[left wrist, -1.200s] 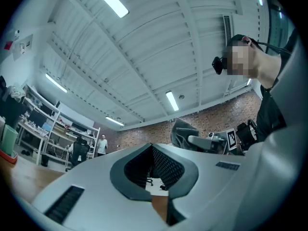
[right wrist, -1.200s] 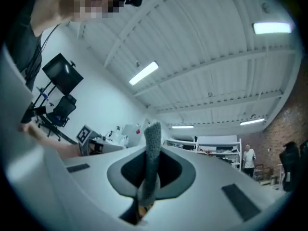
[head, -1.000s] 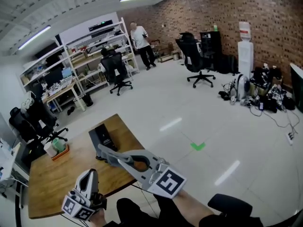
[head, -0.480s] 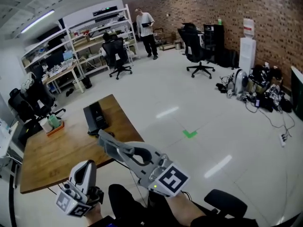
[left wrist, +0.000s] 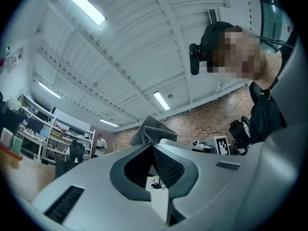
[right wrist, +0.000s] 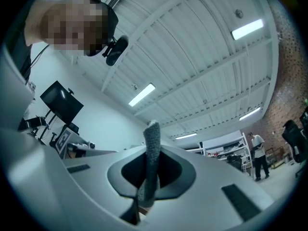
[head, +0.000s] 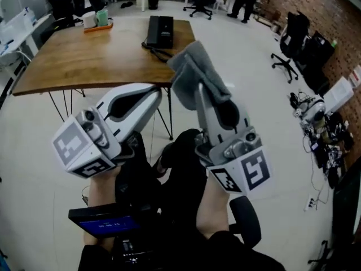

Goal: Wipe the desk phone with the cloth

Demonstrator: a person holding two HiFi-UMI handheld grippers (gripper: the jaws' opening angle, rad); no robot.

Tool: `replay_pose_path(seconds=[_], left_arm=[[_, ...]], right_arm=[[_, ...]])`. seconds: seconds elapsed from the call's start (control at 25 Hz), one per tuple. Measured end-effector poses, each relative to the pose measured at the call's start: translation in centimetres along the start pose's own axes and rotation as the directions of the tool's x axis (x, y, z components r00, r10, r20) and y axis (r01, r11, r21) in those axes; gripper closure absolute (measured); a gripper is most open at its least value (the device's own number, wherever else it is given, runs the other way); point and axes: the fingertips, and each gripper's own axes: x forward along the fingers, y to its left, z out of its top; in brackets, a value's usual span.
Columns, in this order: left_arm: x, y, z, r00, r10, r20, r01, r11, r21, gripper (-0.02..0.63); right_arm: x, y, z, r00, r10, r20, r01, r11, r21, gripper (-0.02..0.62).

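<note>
The wooden table stands on thin dark metal legs on a pale, glossy floor. Black office chairs stand on the floor beyond the table's right edge, well apart from it. Loose cables lie on the floor at far right. The ceiling is white ribbed panelling fitted with lit strip lights. One wall is red brick. White shelving lines another wall.

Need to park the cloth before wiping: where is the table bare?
The wooden table is bare from the tray with cups across to the desk phone and down to its near edge. Crowded only around the phone, where its cord lies.
</note>
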Motion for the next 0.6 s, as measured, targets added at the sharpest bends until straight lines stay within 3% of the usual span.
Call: replay_pose_path(seconds=[0.32,0.6], left_arm=[[-4.6,-0.1,1.3,0.994,0.107,0.014,-0.107,0.994,-0.033,0.614],[-7.4,-1.0,1.0,0.991,0.135,0.018,-0.134,0.989,-0.062,0.614]], right_arm=[[1.4,4.4,-0.9,0.996,0.078,-0.043,-0.076,0.996,0.056,0.572],[1.3,7.4,-2.4,0.991,0.104,-0.085,-0.099,0.993,0.059,0.572]])
